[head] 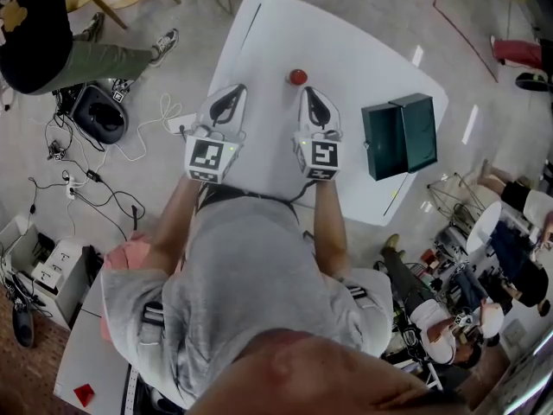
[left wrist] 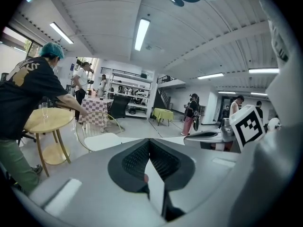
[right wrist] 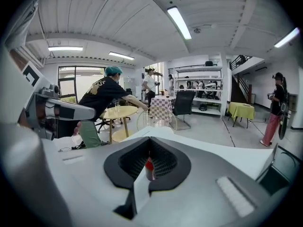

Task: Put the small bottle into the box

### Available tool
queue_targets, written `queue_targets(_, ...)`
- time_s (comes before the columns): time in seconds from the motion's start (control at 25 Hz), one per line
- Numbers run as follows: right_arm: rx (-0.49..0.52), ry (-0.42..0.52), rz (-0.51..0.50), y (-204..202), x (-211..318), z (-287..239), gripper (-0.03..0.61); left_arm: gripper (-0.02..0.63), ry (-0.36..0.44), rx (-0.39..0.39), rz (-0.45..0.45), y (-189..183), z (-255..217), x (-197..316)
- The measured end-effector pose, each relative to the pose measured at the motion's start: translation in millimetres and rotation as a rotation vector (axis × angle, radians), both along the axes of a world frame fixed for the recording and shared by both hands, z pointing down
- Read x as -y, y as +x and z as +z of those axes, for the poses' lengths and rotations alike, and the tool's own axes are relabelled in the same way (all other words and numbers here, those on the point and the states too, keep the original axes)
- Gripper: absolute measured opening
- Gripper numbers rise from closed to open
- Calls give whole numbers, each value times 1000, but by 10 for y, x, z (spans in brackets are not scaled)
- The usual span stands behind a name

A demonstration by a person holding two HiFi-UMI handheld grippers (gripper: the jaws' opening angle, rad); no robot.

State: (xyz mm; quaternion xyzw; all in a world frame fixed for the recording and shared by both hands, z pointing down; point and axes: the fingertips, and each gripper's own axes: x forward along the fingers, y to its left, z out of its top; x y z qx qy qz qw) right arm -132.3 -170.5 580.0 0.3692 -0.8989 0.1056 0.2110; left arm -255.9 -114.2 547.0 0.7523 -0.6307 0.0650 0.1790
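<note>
The bottle (head: 297,77) stands in the far half of the table (head: 363,67), ahead of both hand-held grippers and touching neither. The box (head: 400,135) sits by the table's right edge. The left hand-held gripper (head: 232,93) and the right hand-held gripper (head: 311,93) are both closed and empty.

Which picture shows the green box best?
The head view: the dark green open box sits whole on the white table. The right gripper view catches only a dark corner; the left gripper view misses it.
</note>
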Motion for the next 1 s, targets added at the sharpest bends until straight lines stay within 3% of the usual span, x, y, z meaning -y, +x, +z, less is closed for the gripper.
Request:
queue_targets(0.12,7,-9,-1,-11,76,84,22,12,-20,-6,-3,5,90,30)
queue_targets(0.16,11,-17,-10,-26,90,117,104,12,-26,-6,-5,7,120,35)
queue_targets(0.2,13,-24,-19,-41,98,150,140,12,-33,-7,-7,7,146,35)
queue_targets(0.44,14,-62,-30,-109,168,362,202,11,-60,-4,-23,-10,254,24)
queue_targets(0.76,-23,-89,-49,-128,195,562,204,12,-76,10,-26,13,294,41)
queue_targets(1.0,-40,-77,-47,-120,200,556,152,12,-73,13,-27,44,279,32)
